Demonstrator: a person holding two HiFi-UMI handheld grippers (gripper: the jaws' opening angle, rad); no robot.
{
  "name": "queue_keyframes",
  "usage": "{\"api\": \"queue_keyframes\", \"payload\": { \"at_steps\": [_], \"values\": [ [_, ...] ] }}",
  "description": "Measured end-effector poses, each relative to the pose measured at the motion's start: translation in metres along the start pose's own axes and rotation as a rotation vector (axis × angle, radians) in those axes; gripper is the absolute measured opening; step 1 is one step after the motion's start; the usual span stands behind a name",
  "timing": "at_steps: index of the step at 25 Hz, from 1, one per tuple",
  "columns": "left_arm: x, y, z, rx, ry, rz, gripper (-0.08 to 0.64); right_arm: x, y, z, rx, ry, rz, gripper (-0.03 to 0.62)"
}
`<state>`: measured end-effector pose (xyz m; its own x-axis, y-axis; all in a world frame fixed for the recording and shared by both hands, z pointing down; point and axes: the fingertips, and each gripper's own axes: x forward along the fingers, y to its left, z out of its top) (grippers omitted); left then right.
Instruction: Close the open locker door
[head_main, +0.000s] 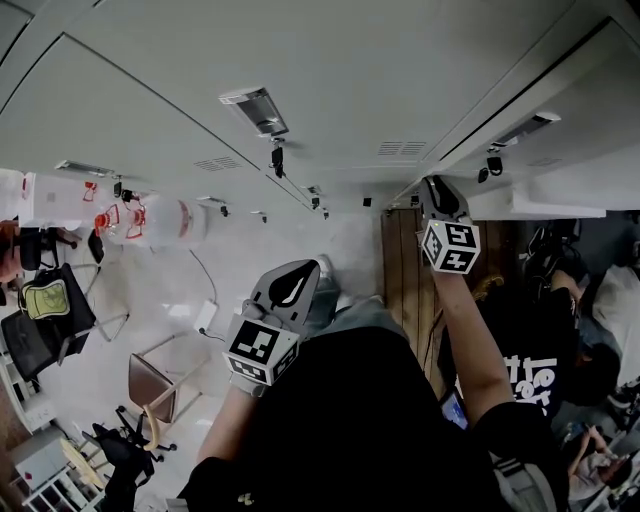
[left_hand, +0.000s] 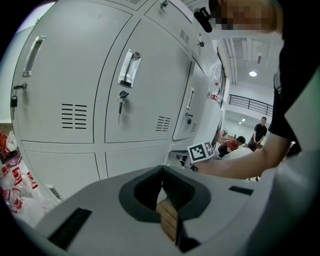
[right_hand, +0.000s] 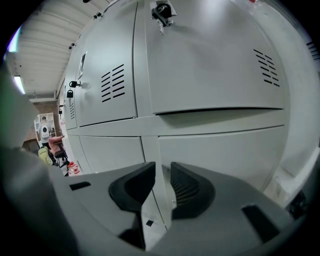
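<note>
Holding jaws a slit apart on nothing, the right gripper (right_hand: 162, 172) faces the locker door (right_hand: 215, 55) at one o'clock.
The left gripper (left_hand: 162, 175) is pinched closed, empty; the door stands ajar. Seemingly the reach; next, a flat push until flush.

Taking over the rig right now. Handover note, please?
Left gripper: jaws together, empty, back from the lockers.
Right gripper: jaws slightly apart with nothing between them, right in front of the open locker door.
Door: looks still ajar, its lower edge standing proud of the frame. I can't tell if anything is touching it.
Done: right arm has reached the door.
Left: push the door flush.
</note>
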<state>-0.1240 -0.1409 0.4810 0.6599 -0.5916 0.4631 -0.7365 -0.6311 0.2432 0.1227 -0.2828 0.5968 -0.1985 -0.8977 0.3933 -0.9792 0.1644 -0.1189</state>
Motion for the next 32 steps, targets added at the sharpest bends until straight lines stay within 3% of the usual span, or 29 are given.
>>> {"api": "queue_keyframes", "payload": {
  "at_steps": [8,15,27,32],
  "values": [
    [-0.007,0.008,-0.002,-0.007,-0.002,0.023,0.023,0.007,-0.004,0.003,-0.025,-0.007,-0.005,0.1],
    [-0.018,0.004,-0.01,-0.026,-0.015,0.055,0.023,0.002,0.007,0.003,-0.045,0.002,0.055,0.1],
    [-0.057,-0.019,-0.012,-0.065,-0.106,0.168,0.023,-0.085,0.088,0.022,-0.099,-0.007,0.304,0.1],
    [-0.076,-0.032,-0.011,-0.07,-0.135,0.179,0.023,-0.135,0.127,0.034,-0.112,-0.013,0.41,0.1]
  ]
}}
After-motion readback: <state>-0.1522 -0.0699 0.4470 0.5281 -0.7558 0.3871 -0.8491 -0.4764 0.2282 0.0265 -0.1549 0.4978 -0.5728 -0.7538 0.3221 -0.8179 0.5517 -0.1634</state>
